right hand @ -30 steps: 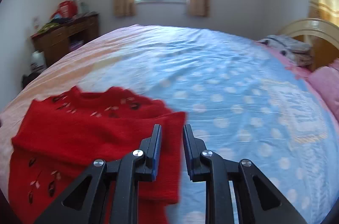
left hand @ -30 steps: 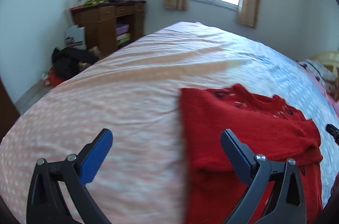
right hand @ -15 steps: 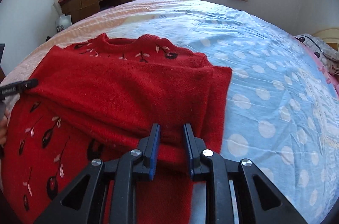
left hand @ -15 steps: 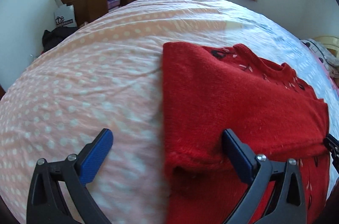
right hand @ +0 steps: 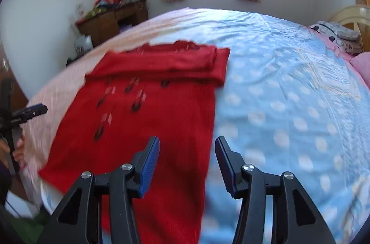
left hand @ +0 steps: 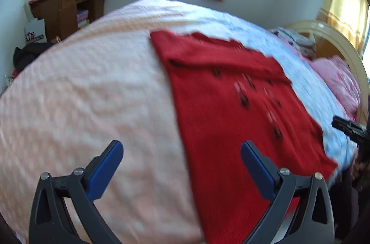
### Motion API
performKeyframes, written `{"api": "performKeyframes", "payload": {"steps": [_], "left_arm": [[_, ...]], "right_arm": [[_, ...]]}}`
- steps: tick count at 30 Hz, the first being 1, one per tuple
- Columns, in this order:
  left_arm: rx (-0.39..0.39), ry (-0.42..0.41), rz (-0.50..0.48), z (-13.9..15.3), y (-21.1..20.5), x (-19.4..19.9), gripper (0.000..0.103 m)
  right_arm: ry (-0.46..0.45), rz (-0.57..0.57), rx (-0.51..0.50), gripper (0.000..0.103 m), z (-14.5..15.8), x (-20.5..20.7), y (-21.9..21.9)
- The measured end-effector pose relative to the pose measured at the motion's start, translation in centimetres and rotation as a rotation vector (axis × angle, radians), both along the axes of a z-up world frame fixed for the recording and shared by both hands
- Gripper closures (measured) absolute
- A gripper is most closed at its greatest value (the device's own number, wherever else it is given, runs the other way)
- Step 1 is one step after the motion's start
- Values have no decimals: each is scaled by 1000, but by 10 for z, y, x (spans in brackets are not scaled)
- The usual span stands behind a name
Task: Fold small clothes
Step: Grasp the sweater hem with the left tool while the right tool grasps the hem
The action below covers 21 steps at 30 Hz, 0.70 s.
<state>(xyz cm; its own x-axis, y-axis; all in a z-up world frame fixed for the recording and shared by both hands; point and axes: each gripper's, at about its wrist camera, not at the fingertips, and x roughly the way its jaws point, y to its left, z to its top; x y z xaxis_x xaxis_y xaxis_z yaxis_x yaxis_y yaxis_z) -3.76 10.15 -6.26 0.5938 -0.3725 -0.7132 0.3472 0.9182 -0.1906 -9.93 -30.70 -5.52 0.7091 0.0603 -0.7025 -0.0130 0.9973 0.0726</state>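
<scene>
A red knitted sweater [left hand: 231, 110] [right hand: 148, 119] with dark embroidered motifs lies flat on the bed, its sleeves folded across the chest near the collar. My left gripper [left hand: 181, 155] hangs open over the sweater's left edge near the hem, holding nothing. My right gripper [right hand: 187, 149] hovers over the sweater's right edge near the hem; its jaws are opening and nothing is between them. The tip of the right gripper shows at the right of the left wrist view, and the left gripper with a hand at the left of the right wrist view.
The bed sheet is pink with white dots [left hand: 92, 93] on the left and blue with white dots [right hand: 289, 93] on the right. A wooden desk [left hand: 67, 8] with clutter stands by the far wall. Pillows [left hand: 335, 77] and a headboard [left hand: 342, 45] lie at the right.
Both grippers have pulled back from the folded sleeves toward the sweater's hem. The right gripper's jaws, nearly closed before, have parted. The left gripper stays open.
</scene>
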Motion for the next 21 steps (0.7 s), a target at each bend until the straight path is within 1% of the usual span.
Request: {"api": "performKeyframes", "payload": {"steps": [1, 2, 3, 5, 8, 10, 12, 14, 16, 17, 18, 19, 21], "left_arm": [[3, 13, -12, -5, -2, -12, 3], [2, 25, -19, -9, -3, -17, 8], [-8, 47, -28, -13, -4, -25, 16], [-28, 96, -45, -22, -7, -39, 21], [-28, 117, -50, -29, -11, -49, 21], [-50, 157, -42, -38, -10, -49, 21], [-84, 210, -25, -48, -10, -48, 21], [-87, 237, -12, -54, -8, -54, 21], [-86, 251, -18, -56, -13, -57, 26], [-73, 246, -20, -55, -14, -59, 33], [-58, 246, -28, -54, -16, -61, 43], [-52, 247, -33, -54, -16, -61, 48], [-84, 261, -50, -53, -16, -62, 67]], "right_arm": [[19, -9, 0, 52, -5, -10, 0], [32, -16, 10, 52, -9, -16, -1], [52, -24, 30, 52, -14, -23, -2], [84, -38, 56, 52, -25, -35, -4], [116, -50, 61, 52, -35, -51, -2], [126, -56, 64, 52, -39, -58, -1], [131, -63, 90, 52, -44, -62, -3], [136, -71, 134, 52, -50, -66, -5], [124, -78, 148, 52, -53, -70, -4], [121, -77, 148, 52, -53, -71, -3], [121, -73, 149, 52, -53, -71, -3], [129, -57, 160, 52, -53, -70, -1], [133, -30, 172, 52, -53, -70, 4]]}}
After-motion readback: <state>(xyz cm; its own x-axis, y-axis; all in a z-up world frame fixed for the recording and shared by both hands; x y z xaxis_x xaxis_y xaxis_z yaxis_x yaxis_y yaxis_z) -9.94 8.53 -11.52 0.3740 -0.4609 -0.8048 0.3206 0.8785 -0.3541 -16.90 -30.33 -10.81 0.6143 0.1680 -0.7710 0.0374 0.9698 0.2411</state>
